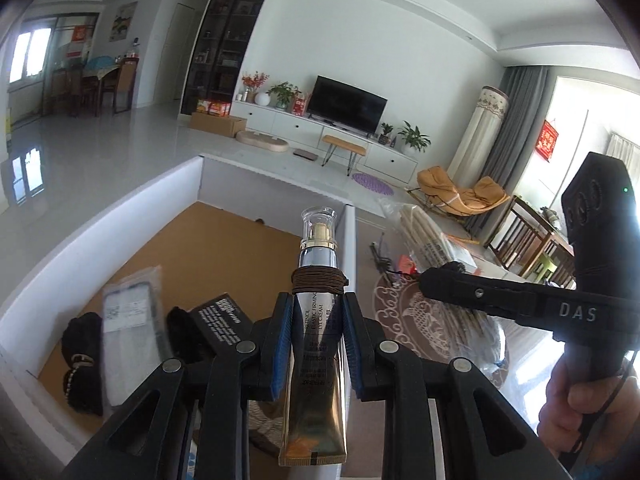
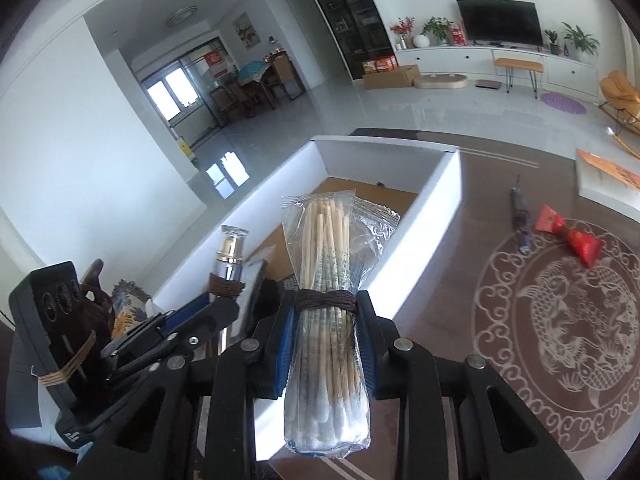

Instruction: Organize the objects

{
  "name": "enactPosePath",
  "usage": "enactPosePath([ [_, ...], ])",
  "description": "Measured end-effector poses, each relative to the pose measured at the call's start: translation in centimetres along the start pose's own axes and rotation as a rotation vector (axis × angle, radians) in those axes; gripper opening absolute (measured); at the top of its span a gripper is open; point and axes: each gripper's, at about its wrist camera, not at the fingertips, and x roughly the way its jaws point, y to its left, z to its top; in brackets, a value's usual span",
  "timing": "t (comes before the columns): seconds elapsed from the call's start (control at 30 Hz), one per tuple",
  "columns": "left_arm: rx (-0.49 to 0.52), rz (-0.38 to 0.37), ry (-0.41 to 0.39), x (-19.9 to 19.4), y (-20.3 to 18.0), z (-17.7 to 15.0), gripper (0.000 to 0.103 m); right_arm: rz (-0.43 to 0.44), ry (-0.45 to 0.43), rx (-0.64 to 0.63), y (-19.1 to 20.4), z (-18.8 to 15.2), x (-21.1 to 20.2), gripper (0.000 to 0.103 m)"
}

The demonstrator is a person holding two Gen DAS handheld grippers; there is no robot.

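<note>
Over the white box (image 1: 120, 216), in the left wrist view, the left gripper (image 1: 317, 344) pinches an eye cream tube (image 1: 316, 328) cap-up – ready, likely, for dropping in beside the black packet (image 1: 224, 316) (already inside). In the right wrist view, the right gripper (image 2: 325, 344) clamps a cotton swab bundle (image 2: 326, 320) just beside that box (image 2: 432, 208).

We see a big room with white walls (image 1: 360, 40) and a shiny pale floor (image 1: 100, 152). A black TV (image 1: 347, 103) sits on a long white cabinet (image 1: 320, 128) with green plants (image 1: 414, 136). Grey curtains (image 1: 516, 120) hang by a bright window (image 1: 580, 120). An orange rocking chair (image 1: 460, 196) stands near them.
</note>
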Motion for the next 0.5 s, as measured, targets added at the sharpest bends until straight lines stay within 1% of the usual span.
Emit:
enactPosePath([
  [0.03,-0.022,0.042,0.022,0.3,1.7,0.0,0.024,0.022,0.007,-0.009,1.4,0.3,1.3,0.029],
  [0.1,-0.066,0.151,0.072,1.1,4.7,-0.4,0.025,0.052,0.04,-0.033,3.8,0.4,4.0,0.03],
  [0.13,-0.087,0.199,0.098,1.5,5.9,-0.6,0.029,0.068,0.072,-0.038,4.5,0.2,5.4,0.036],
  [0.17,-0.111,0.236,0.122,1.8,7.0,-1.0,0.043,0.086,0.105,-0.034,5.1,-0.2,6.6,0.052],
  [0.2,-0.135,0.259,0.14,2.1,7.7,-1.5,0.053,0.091,0.125,-0.026,5.3,-0.7,7.3,0.059],
  [0.23,-0.162,0.272,0.148,2.1,8.3,-1.9,0.069,0.086,0.124,-0.023,5.3,-1.1,7.6,0.066],
  [0.27,-0.184,0.274,0.145,1.9,8.5,-2.5,0.073,0.075,0.111,-0.029,5.0,-1.4,7.5,0.066],
  [0.3,-0.2,0.267,0.137,1.6,8.5,-3.1,0.074,0.06,0.095,-0.04,4.6,-1.8,7.0,0.067],
  [0.33,-0.206,0.257,0.137,1.6,8.3,-3.5,0.074,0.04,0.08,-0.051,4.0,-2.1,6.3,0.07],
  [0.37,-0.205,0.249,0.143,1.7,7.8,-3.8,0.074,0.014,0.061,-0.06,3.2,-2.4,5.4,0.077],
  [0.4,-0.197,0.24,0.15,1.9,7.0,-4.0,0.074,-0.021,0.037,-0.067,2.2,-2.9,4.3,0.082],
  [0.43,-0.182,0.227,0.152,2.0,6.1,-4.2,0.074,-0.068,0.008,-0.074,0.9,-3.2,3.2,0.09],
  [0.47,-0.161,0.209,0.148,1.9,4.8,-4.4,0.074,-0.123,-0.021,-0.084,-0.5,-3.9,2.0,0.096],
  [0.5,-0.135,0.186,0.142,1.8,3.4,-4.5,0.074,-0.184,-0.048,-0.095,-2.1,-4.7,0.8,0.097],
])
